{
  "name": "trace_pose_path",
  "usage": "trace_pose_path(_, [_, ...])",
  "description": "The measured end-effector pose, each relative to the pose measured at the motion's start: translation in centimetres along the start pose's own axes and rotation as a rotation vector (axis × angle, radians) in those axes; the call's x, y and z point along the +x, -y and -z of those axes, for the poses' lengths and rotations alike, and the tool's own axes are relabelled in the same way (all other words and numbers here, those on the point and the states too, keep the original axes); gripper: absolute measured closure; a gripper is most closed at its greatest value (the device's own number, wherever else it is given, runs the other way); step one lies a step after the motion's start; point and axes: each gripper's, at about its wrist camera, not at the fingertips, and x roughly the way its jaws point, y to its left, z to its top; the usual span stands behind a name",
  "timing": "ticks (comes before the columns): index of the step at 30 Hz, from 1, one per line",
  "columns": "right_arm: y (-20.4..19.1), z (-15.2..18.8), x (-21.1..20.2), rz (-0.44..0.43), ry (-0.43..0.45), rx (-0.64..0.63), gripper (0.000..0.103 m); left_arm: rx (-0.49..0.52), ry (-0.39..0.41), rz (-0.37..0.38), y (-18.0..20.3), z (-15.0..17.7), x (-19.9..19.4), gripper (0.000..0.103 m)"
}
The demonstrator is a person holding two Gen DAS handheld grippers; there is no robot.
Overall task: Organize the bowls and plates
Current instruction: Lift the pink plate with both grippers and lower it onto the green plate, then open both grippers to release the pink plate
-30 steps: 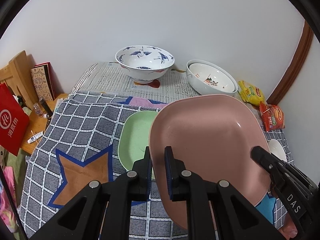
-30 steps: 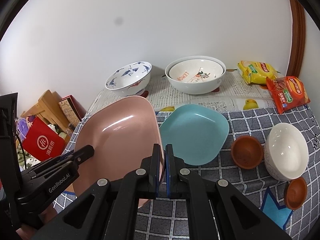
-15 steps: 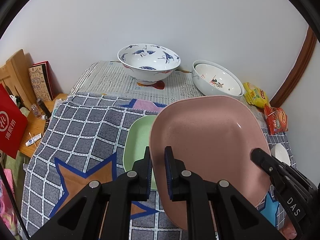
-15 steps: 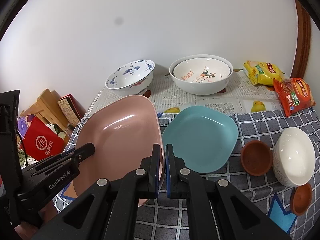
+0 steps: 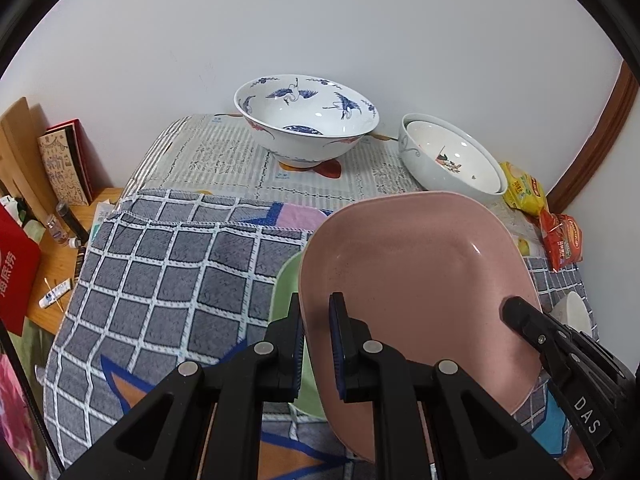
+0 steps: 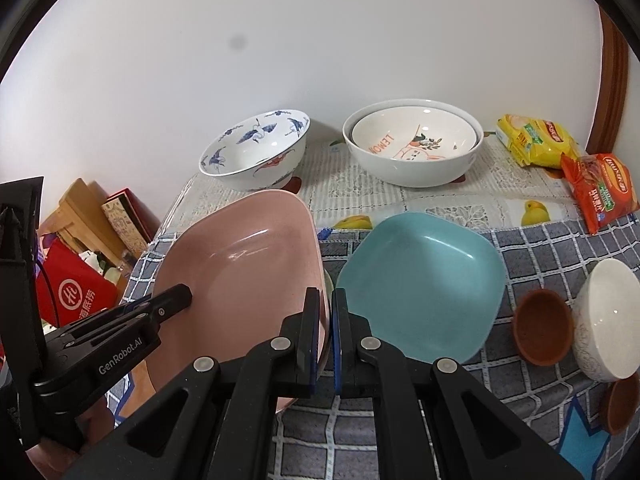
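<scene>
Both the left gripper [image 5: 316,340] and the right gripper [image 6: 326,336] pinch opposite rims of the pink plate [image 5: 412,280], which hangs over the green plate [image 5: 286,292] at lower centre.

Pink plate [image 5: 416,276], pale green plate [image 5: 286,292] under it, teal plate [image 6: 424,280]; both tools black with blue pads [image 5: 335,340], left tool [image 5: 316,344], right tool [image 6: 326,340]. Big bowl [image 5: 306,120] white with blue crane pattern and red marks on the outside, nested white bowls [image 6: 414,140] with orange "LEMON" lettering and a small printed motif, two terracotta-brown cups [image 6: 542,330], white bowl [image 6: 606,316] with faint grey outer pattern. Desk cloth [image 5: 168,272] grey with white grid plus blue-edged orange star, grey-white printed sheet [image 5: 224,160] behind, snack packs yellow [image 6: 536,140] and orange-red [image 6: 600,188].
</scene>
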Motion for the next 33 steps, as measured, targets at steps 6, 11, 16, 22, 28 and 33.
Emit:
trace_pose_path(6, [-1.0, -0.1, 1.4, -0.006, -0.005, 0.007, 0.097, 0.013, -0.011, -0.008, -1.3, -0.5, 0.9, 0.091])
trace_pose_path(11, [-1.3, 1.0, 3.1, -0.012, -0.045, 0.015, 0.097, 0.029, -0.048, -0.028, -2.0, 0.2, 2.5, 0.091])
trace_pose_path(16, [-0.9, 2.3, 4.6, 0.001, -0.096, 0.007, 0.097, 0.033, -0.1, -0.034, -2.2, 1.4, 4.4, 0.091])
trace_pose_path(22, [-0.5, 2.9, 5.6, 0.001, -0.126, -0.006, 0.096, 0.052, -0.104, -0.057, -1.8, 1.7, 5.0, 0.091])
trace_pose_path(28, [-0.7, 3.0, 5.8, 0.015, -0.121, -0.044, 0.094, 0.05, -0.094, -0.07, -1.5, 1.1, 5.6, 0.091])
trace_pose_path(33, [-0.9, 2.8, 6.1, 0.011, -0.122, -0.077, 0.089, 0.058, -0.084, -0.078, -1.3, 0.8, 6.1, 0.09])
